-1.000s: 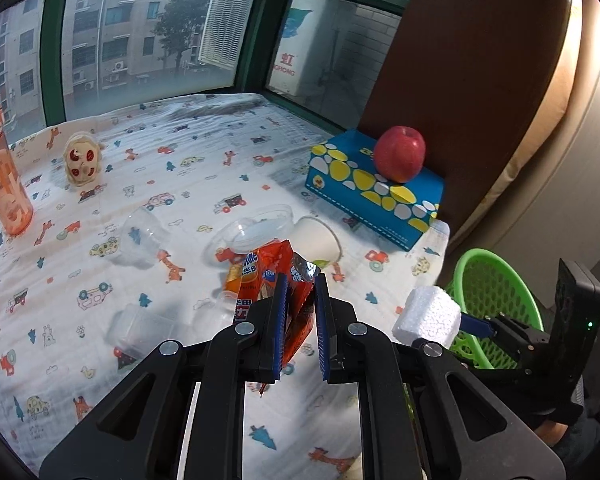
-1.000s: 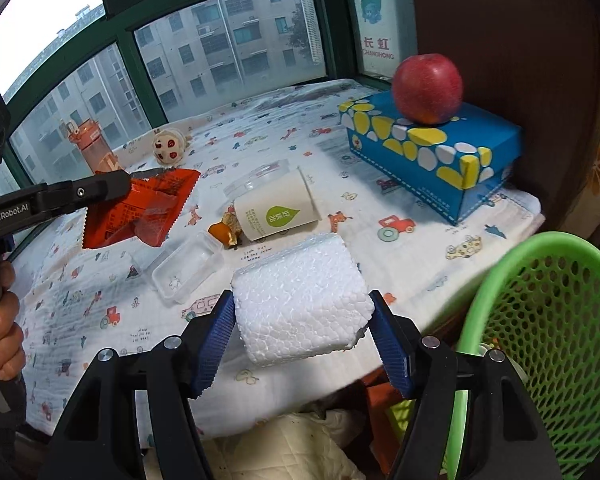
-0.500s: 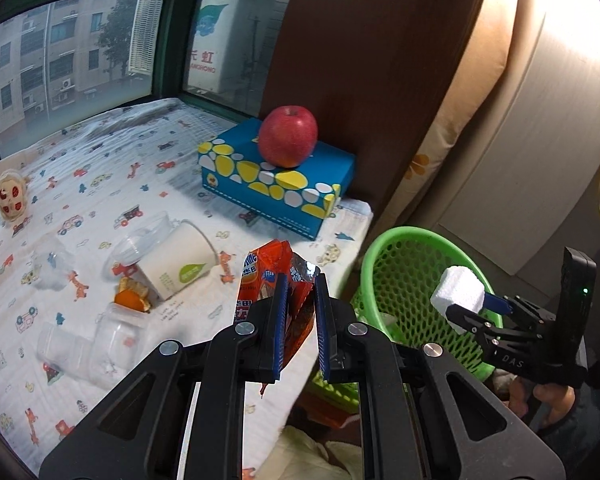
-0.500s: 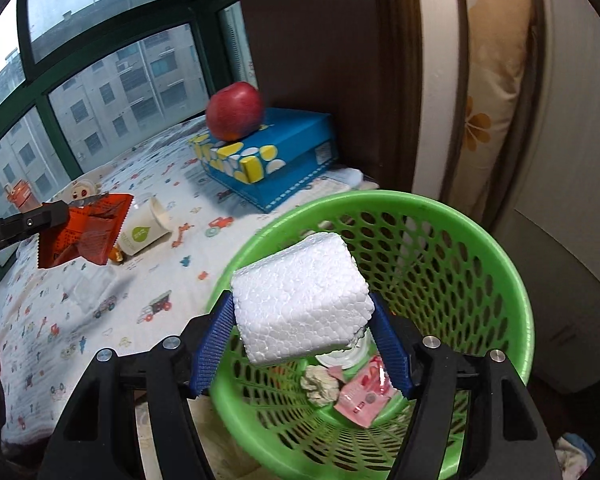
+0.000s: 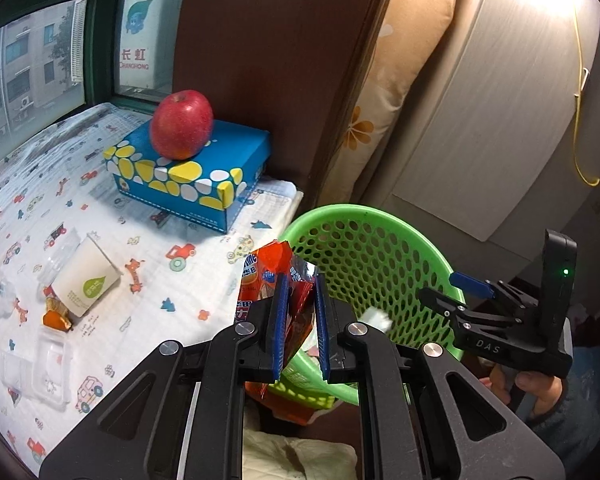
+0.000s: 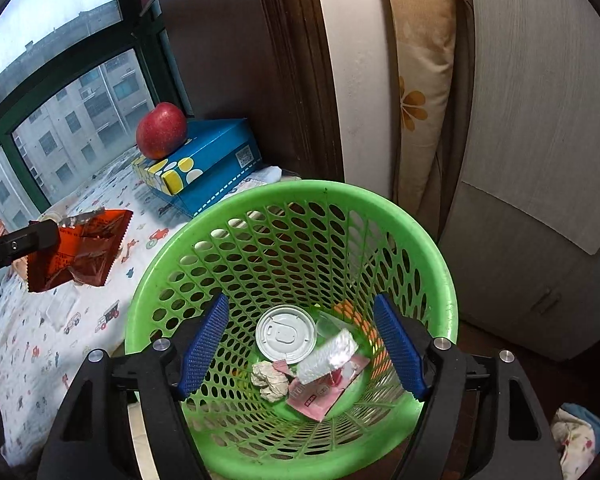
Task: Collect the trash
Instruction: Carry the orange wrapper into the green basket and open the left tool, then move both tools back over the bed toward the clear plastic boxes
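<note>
Foam block (image 6: 327, 356) dropping into the green basket (image 6: 440, 264), wrapper not yet in.

Your right gripper (image 6: 300, 346) is over the basket; jaws have just been opening, now wide, nothing btwn them. The block shows blurred below them, above a white lid (image 6: 285, 333), crumpled paper (image 6: 270, 380) & pink packet (image 6: 320, 394) on the basket bottom. Your left gripper (image 5: 299, 322) is narrow, clamped on the red snack wrapper (image 5: 270, 268), near the basket's left rim, above the printed cloth's (image 5: 204, 288) right edge. Far left: apple (image 5: 181, 124) sits on the blue box (image 5: 220, 168). Paper cup (image 5: 86, 282) lies on its side on the cloth w/ clear plastic tubs (image 5: 36, 368) near it.
</note>
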Action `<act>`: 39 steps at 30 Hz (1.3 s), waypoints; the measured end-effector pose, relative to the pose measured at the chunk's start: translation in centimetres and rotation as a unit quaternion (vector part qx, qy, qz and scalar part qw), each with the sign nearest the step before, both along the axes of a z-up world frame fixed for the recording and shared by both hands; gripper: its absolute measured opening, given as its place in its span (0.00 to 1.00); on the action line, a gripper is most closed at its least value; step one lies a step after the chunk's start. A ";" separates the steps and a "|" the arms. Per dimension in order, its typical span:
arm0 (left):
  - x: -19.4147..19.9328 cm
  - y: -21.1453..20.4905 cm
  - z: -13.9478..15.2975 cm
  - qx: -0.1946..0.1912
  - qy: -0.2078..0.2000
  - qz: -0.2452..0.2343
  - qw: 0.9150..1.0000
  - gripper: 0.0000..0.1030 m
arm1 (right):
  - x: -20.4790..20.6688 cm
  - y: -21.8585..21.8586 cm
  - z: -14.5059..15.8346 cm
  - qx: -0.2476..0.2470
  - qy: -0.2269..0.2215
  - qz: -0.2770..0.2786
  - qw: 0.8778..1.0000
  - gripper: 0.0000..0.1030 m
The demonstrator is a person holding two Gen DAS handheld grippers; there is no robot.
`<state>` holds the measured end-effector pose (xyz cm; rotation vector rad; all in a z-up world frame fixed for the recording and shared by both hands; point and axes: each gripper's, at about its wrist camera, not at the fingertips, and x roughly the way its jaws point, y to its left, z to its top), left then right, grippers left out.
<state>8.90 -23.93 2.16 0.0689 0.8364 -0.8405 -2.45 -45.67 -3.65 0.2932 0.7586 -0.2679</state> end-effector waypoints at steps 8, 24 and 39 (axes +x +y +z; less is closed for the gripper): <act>-1.3 -4.0 -1.3 0.016 0.011 -0.038 0.999 0.12 | -2.2 -1.6 1.1 0.009 -0.029 -0.024 0.999 0.73; -3.6 -9.0 -5.1 0.028 0.068 -0.094 0.993 0.26 | -4.9 -4.0 1.3 0.029 -0.050 -0.056 0.997 0.73; -2.4 -2.8 -3.7 0.041 0.022 -0.022 0.999 0.67 | -3.4 -1.2 2.1 0.031 -0.057 -0.022 0.998 0.73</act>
